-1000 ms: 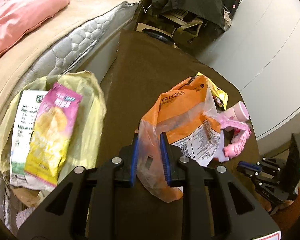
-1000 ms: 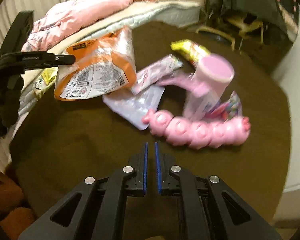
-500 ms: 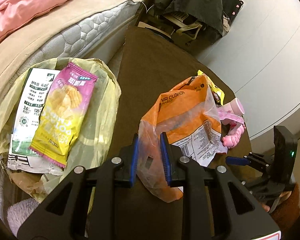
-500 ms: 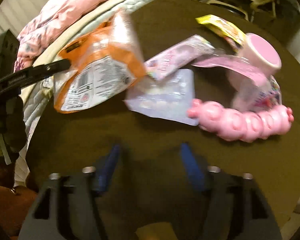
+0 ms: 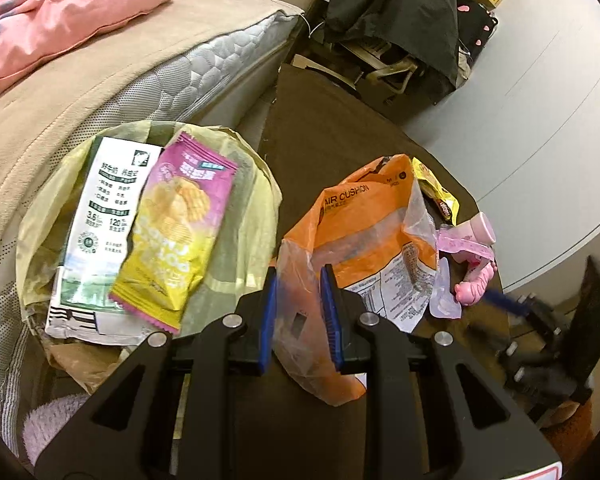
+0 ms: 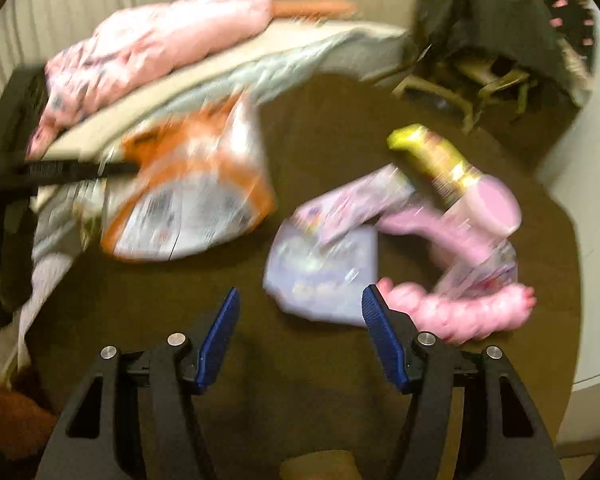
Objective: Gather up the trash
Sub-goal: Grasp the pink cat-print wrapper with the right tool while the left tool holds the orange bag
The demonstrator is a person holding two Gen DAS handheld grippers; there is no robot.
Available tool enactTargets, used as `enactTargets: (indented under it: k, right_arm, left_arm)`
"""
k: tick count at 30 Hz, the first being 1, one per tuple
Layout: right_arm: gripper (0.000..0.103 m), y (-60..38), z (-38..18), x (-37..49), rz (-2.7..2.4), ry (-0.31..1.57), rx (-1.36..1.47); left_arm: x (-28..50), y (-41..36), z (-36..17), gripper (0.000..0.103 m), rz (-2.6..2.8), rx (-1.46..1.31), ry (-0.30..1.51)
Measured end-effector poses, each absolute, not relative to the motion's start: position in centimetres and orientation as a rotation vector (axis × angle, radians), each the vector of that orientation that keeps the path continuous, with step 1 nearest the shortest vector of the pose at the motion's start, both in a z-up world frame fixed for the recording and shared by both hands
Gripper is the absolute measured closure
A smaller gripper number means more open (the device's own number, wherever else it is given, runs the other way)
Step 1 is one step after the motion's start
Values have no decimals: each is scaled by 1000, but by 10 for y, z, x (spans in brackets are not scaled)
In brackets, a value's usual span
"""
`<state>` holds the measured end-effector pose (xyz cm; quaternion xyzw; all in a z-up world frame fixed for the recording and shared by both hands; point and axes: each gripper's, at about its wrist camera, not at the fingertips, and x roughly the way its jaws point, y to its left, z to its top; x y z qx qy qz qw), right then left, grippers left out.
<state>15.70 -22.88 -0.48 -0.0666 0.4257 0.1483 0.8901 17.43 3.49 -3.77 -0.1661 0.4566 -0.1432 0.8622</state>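
Note:
My left gripper (image 5: pixel 299 276) is shut on the clear lower part of an orange "AIR CUSHION" plastic bag (image 5: pixel 364 232), which hangs over the brown table's left side. Left of it stands a yellow-lined trash bin (image 5: pixel 244 148) holding a purple-yellow chip packet (image 5: pixel 176 232) and a white packet (image 5: pixel 100 208). My right gripper (image 6: pixel 301 292) is wide open above the table. A lilac blister pack (image 6: pixel 324 276) lies just ahead of its fingertips, untouched. Around the pack lie a pink caterpillar toy (image 6: pixel 460 316), a pink bottle (image 6: pixel 496 208), a pink wrapper (image 6: pixel 356 204) and a yellow wrapper (image 6: pixel 432 156).
A bed with a quilted mattress (image 5: pixel 204 60) and pink bedding (image 5: pixel 72 12) runs along the left, close behind the bin. A chair draped in dark clothes (image 5: pixel 392 12) stands beyond the table (image 5: pixel 328 128). A white wall curves along the right.
My right gripper went from shut to wide open and closed in on the blister pack. My left gripper carried the orange bag leftward, so the bin now sits nearer the middle of its view.

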Motion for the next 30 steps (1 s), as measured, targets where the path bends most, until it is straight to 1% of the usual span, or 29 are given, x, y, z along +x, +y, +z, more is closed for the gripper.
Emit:
enactTargets:
  k: [4,7,9,11,12,13,14,16,19,30]
  right_arm:
    - [44,-239,-4,194,232,891,54]
    - [59,-232,-23,226,162,942,83]
    - [61,-228,-36,241,103,973,60]
    - [68,-226,-50,248,86,1011,70]
    - [69,-228,-54,251,97,1031,88]
    - [71,-230,-54,249,99,1023,87]
    - [81,-232,-53,247,103,1033,79]
    - [89,-237,-50,241,115,1033,94]
    - [95,-245,-34,227,120,993,91]
    - [95,-251,44,184,144,801,31]
  left_arm:
    - [173,39,-35,82,-294,-336,947]
    - [171,38,-31,82,-286,-313,938]
    - [169,36,-29,82,-288,-299,936]
    - [168,35,-27,82,-293,-285,936]
    - [168,35,-27,82,-296,-283,937]
    - [167,34,-27,82,-300,-280,938]
    - [167,33,-27,82,-304,-277,938]
    - [167,31,-26,82,-313,-274,936]
    - [168,29,-25,82,-325,-279,930]
    - [164,27,18,83,-332,-266,826]
